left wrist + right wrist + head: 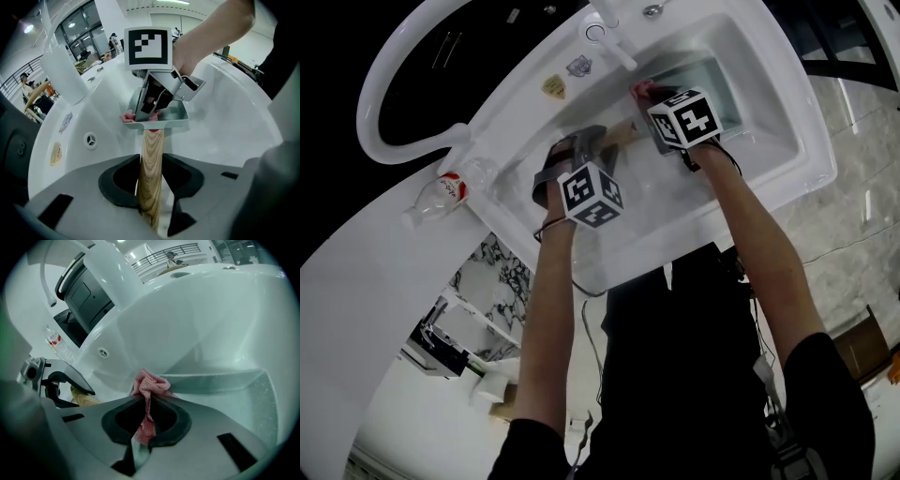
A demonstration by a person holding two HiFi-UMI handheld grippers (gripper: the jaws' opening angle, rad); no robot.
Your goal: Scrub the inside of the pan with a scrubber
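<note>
white sink in white counter, bottle at left. left gripper jaws clenched on wooden handle of pan; right gripper jaws grasping pink scrubber.

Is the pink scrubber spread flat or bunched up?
Bunched up. The scrubber sits crumpled in a wad at the tips of the right gripper, which pinches it.
</note>
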